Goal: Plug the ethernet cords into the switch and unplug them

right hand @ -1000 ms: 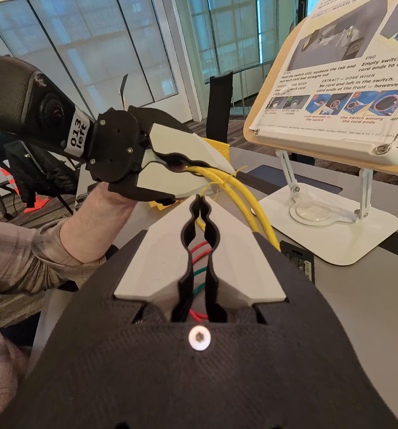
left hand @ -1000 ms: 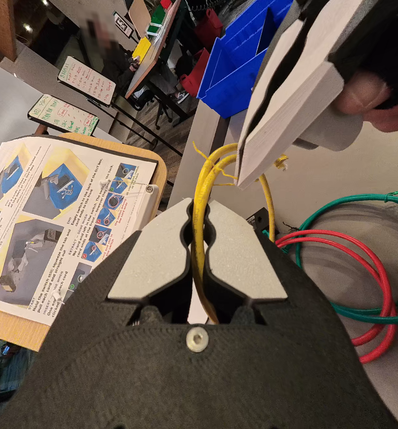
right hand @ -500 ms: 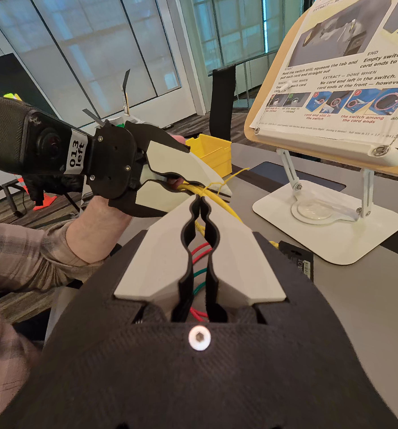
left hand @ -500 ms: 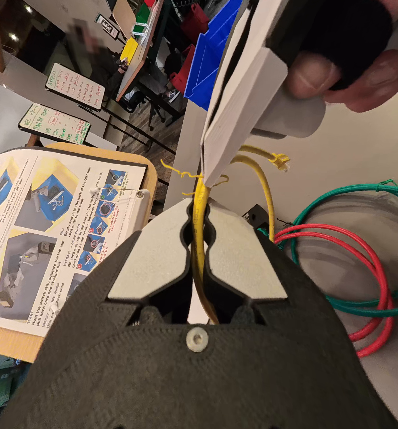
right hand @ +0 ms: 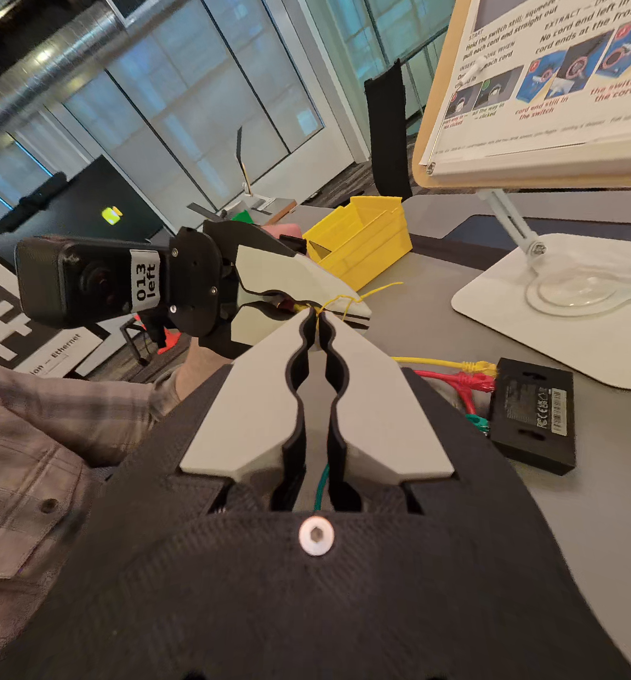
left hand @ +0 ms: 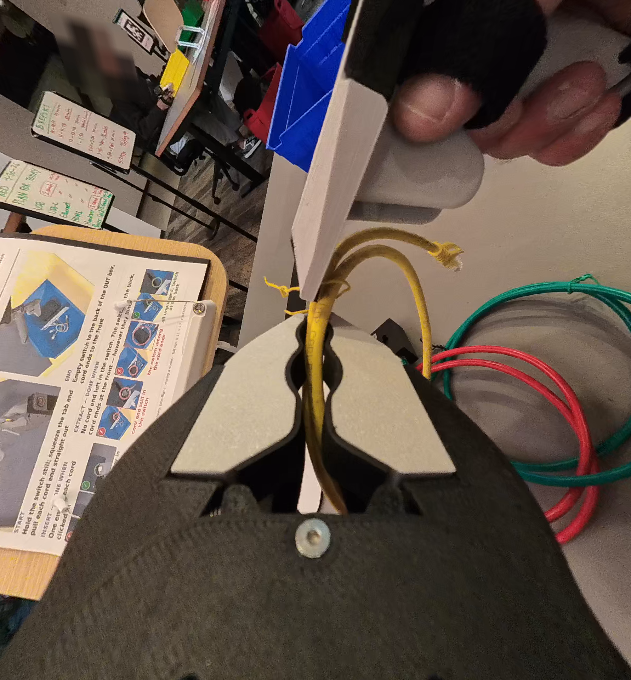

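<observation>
The yellow cord (left hand: 316, 371) runs between the jaws of the left gripper (left hand: 313, 331), which are clamped on it, held above the bench (left hand: 549, 265). Its free plug (left hand: 448, 254) hangs loose in the air. The right gripper (right hand: 316, 320) meets the cord's yellow tie just ahead, jaws together, seemingly pinching it. On the bench, the black switch (right hand: 533, 412) holds yellow, red and green plugs, beside coiled red cord (left hand: 549, 401) and green cord (left hand: 601, 305).

Printed text: instruction sheet (left hand: 86, 368), whiteboards (left hand: 82, 132), left tool's tag (right hand: 144, 281), switch label (right hand: 544, 401).
</observation>
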Demonstrator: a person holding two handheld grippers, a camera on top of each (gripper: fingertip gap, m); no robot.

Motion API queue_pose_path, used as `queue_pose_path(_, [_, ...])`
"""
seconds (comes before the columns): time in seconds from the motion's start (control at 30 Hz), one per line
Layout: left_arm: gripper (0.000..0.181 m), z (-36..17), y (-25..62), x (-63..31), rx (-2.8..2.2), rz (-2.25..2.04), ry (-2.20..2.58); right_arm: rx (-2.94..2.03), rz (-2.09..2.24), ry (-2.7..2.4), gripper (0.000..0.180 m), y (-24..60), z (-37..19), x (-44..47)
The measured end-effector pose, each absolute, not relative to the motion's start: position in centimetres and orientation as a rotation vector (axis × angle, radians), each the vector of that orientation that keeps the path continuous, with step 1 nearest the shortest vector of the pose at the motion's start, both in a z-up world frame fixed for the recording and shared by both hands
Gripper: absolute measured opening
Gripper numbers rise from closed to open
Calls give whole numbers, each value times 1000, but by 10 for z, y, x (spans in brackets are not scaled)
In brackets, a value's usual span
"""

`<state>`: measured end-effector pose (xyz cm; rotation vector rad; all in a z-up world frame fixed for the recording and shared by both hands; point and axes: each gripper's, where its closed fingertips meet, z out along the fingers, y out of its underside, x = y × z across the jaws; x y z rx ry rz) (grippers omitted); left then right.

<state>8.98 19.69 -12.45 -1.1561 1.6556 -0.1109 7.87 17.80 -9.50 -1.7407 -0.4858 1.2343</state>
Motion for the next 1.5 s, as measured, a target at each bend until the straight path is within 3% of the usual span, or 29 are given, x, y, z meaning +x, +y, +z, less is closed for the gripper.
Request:
queue_pose_path(0.03, [4,-125,197,90,-1157,-110,1659,-1743,1238,-483,0,178,-95,79])
queue_pose_path(0.53, [4,-128,186,94,-1140,-212,1697,-1766,1154,-509,5,182,-102,83])
queue_pose_path(1.5, [4,-136,183,95,-1209,-397,1713,-1782,1326,-486,35,177,-108,89])
